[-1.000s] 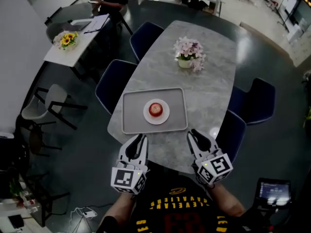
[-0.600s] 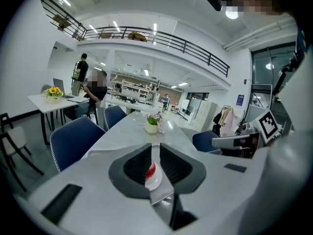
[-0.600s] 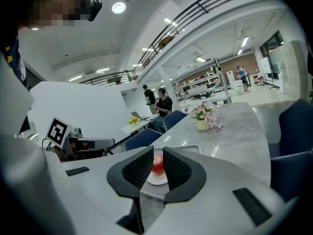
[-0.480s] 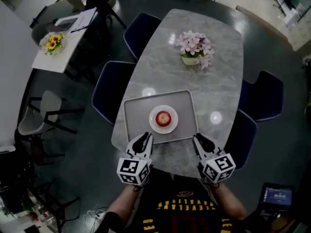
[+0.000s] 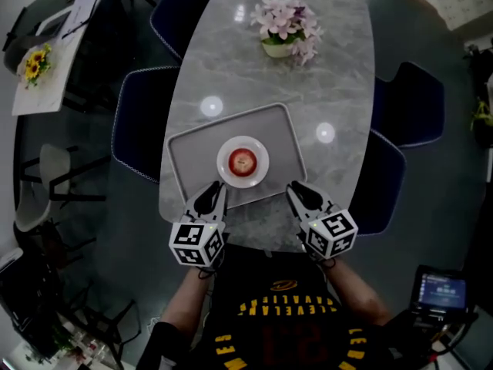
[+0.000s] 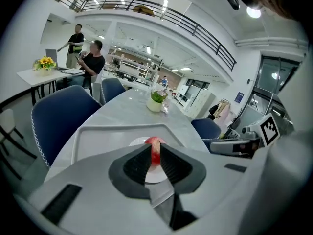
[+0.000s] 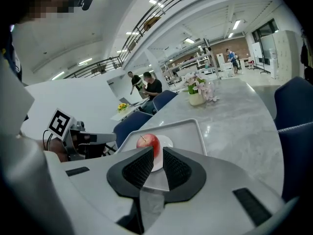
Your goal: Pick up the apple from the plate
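A red apple (image 5: 243, 160) sits on a small white plate (image 5: 259, 169) in the middle of a grey tray (image 5: 185, 160) near the table's front edge. My left gripper (image 5: 211, 200) hovers at the tray's near edge, just left of the plate. On the other side, my right gripper (image 5: 296, 194) is at the tray's near right corner. Both are empty, jaws drawn to a narrow slit. The left gripper view shows the apple (image 6: 154, 143) through the slit of the left gripper (image 6: 154, 153). In the right gripper view the apple (image 7: 148, 142) lies just beyond the right gripper (image 7: 157, 155).
A pot of pink flowers (image 5: 283, 23) stands at the far end of the grey marble table (image 5: 323, 75). Blue chairs (image 5: 139, 122) (image 5: 408, 102) (image 5: 381, 183) flank it. A side table with sunflowers (image 5: 35, 60) is at far left. Two people (image 6: 85, 58) are at that side table.
Both grippers have come forward from the table's front edge to the tray's near rim, closing on the plate. The head view has shifted up over the table.
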